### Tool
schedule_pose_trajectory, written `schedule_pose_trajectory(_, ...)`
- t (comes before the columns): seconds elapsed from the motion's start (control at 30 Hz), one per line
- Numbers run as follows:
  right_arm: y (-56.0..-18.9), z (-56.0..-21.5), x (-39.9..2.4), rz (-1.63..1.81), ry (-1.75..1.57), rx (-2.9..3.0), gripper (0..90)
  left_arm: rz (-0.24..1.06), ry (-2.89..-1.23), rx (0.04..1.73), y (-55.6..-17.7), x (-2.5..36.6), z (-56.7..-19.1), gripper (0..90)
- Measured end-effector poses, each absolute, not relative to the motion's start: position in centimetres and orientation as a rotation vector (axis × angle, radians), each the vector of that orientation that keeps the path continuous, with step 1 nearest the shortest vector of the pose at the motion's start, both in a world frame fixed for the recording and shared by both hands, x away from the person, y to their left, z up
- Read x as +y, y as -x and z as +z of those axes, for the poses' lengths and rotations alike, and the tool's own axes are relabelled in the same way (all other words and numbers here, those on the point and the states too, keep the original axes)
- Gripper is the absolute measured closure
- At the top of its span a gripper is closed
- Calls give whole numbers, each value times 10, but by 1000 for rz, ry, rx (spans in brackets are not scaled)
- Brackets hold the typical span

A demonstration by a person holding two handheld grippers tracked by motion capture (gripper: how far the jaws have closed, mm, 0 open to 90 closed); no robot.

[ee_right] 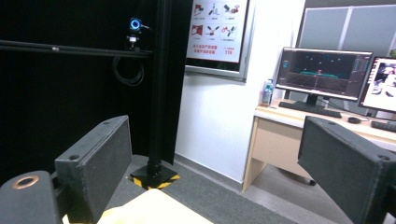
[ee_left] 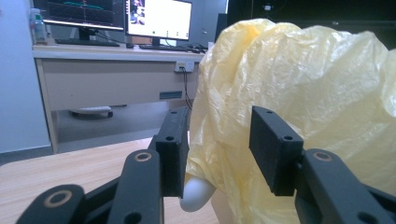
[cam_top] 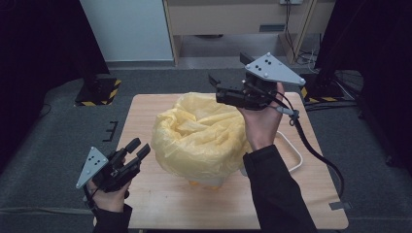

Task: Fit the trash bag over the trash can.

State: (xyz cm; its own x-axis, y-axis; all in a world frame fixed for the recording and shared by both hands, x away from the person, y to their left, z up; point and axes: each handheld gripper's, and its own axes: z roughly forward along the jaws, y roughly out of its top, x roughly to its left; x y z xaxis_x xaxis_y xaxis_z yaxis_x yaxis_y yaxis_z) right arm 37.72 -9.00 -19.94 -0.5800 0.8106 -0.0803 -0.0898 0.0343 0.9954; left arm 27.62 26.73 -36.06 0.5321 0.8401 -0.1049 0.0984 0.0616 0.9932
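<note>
Jaws apart over wooden table (cam_top: 145,121)

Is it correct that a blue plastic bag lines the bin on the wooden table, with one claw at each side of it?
Not quite: the plastic bag is yellow, not blue, as the high view shows. The rest holds: it lines the bin on the wooden table, with the left claw at one side and the right claw at the other.
</note>
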Motion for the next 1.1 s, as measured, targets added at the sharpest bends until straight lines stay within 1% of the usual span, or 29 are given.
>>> schedule_pose_trajectory(0.1,-378,-203,-103,1665,-786,1572,114,697,-1406,900,-277,270,-361,559)
schedule_pose_trajectory(0.23,-381,-212,-121,1653,-825,1557,124,755,-1412,941,-280,274,-364,529)
schedule_pose_trajectory(0.53,-385,-242,-169,1616,-919,1534,132,778,-1434,1024,-290,280,-381,500)
schedule_pose_trajectory(0.57,-385,-242,-169,1616,-919,1534,132,778,-1434,1024,-290,280,-381,498)
schedule_pose_trajectory(0.8,-385,-275,-203,1589,-1005,1523,134,777,-1448,1030,-292,278,-384,485)
schedule_pose_trajectory(1.1,-387,-314,-225,1556,-1091,1541,135,777,-1457,1031,-293,277,-385,477)
